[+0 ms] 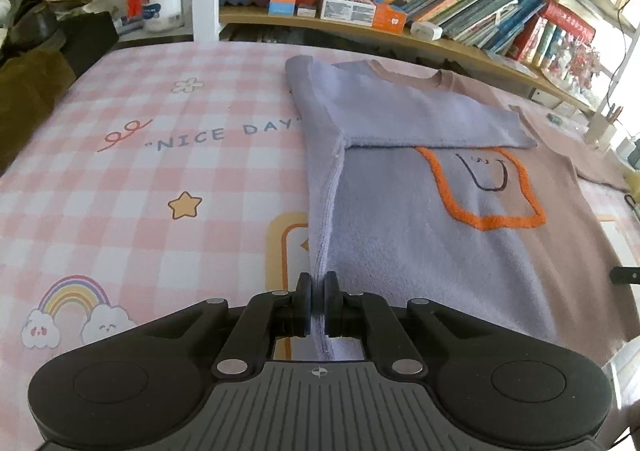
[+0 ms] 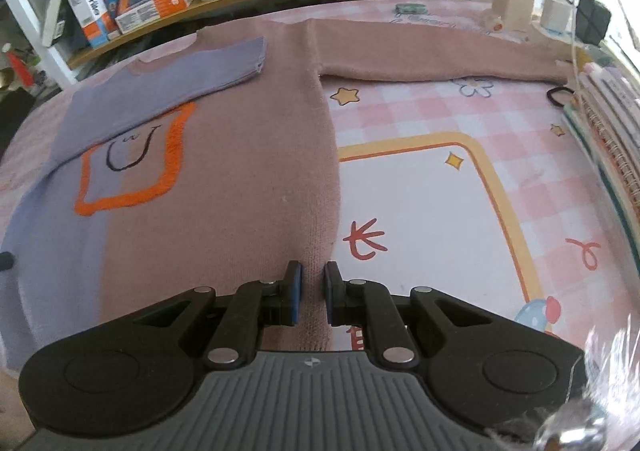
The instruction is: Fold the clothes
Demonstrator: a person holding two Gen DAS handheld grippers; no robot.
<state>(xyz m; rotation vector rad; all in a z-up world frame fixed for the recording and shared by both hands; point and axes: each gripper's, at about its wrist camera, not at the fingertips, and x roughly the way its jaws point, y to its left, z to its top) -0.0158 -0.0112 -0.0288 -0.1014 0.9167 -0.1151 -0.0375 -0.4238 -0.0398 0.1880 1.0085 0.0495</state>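
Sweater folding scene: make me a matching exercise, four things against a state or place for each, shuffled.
Things:
1. purple sleeve
2. brown sleeve
3. left gripper
4. orange outline

States:
A. stretched straight out over the checked sheet
B. stitched on the sweater's chest
C. folded across the chest
D. jaws shut on the purple side edge

Pairs: 1-C, 2-A, 3-D, 4-B

A lavender-and-mauve sweater (image 2: 240,179) with an orange-outlined patch lay flat on the checked cloth, its lavender sleeve folded across the chest, the mauve sleeve outstretched; its lavender side edge seemed lifted.
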